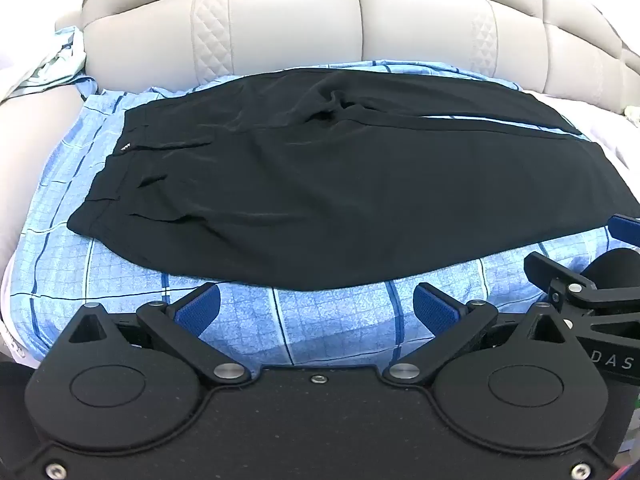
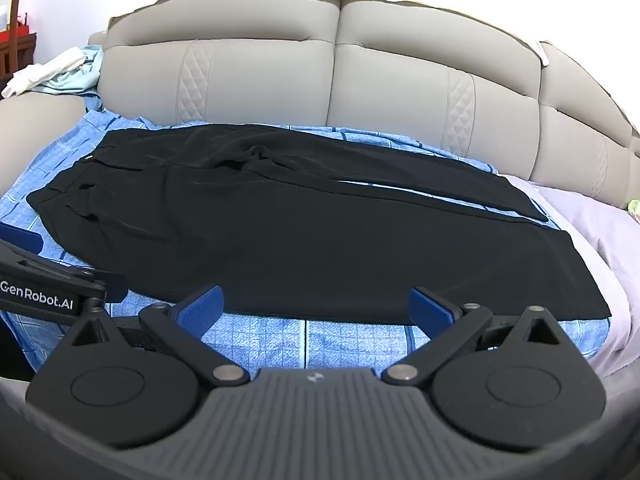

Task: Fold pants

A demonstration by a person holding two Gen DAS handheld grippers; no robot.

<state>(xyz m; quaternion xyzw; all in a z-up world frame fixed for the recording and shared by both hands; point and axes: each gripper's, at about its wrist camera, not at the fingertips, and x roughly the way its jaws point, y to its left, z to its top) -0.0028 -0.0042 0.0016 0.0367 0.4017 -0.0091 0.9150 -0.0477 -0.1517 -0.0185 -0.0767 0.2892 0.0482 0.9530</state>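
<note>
Black pants [image 1: 312, 184] lie spread flat on a blue checked sheet [image 1: 332, 320], waistband to the left and both legs running to the right, side by side. In the right wrist view the same pants [image 2: 300, 232] end in two leg hems at the right. My left gripper [image 1: 316, 308] hovers open over bare sheet just in front of the pants' near edge, nothing between its blue pads. My right gripper [image 2: 316, 308] is open too, its fingertips at the near edge of the front leg, holding nothing. The right gripper [image 1: 624, 232] shows at the left wrist view's right edge.
A padded grey headboard [image 1: 360, 28] runs behind the sheet [image 2: 304, 340]. Crumpled light clothes [image 2: 68, 72] lie at the back left. A pale lilac cover [image 2: 600, 240] lies right of the leg hems. The left gripper's body [image 2: 44, 284] sits at the left edge.
</note>
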